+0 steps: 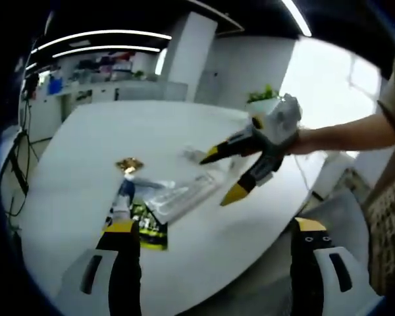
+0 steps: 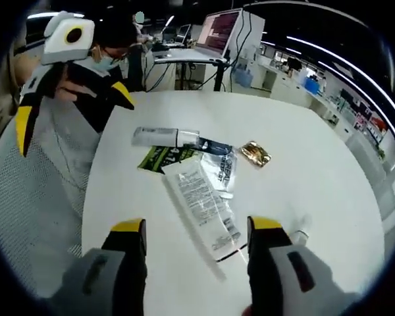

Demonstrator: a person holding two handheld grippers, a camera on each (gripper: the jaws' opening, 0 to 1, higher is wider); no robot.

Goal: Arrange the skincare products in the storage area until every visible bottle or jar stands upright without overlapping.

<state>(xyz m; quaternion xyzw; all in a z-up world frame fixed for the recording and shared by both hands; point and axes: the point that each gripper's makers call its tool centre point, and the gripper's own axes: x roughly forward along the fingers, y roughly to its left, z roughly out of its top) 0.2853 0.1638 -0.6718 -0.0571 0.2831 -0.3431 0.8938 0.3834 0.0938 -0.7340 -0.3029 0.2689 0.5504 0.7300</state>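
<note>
Right gripper view — tubes [image 2: 201, 197] flat on table [image 2: 316, 164]

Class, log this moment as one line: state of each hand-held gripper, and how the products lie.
left hand-held gripper: open, empty | right hand-held gripper: open, empty, above white tube | tubes and sachets: lying flat, overlapping on white table | upright: none

white table [image 2: 316, 164] | lying flat: tubes [image 2: 201, 204], green sachet [image 2: 159, 158], gold packet [image 2: 255, 154]

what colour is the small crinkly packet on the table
Gold, shiny foil; it shows best in the right gripper view.
</note>
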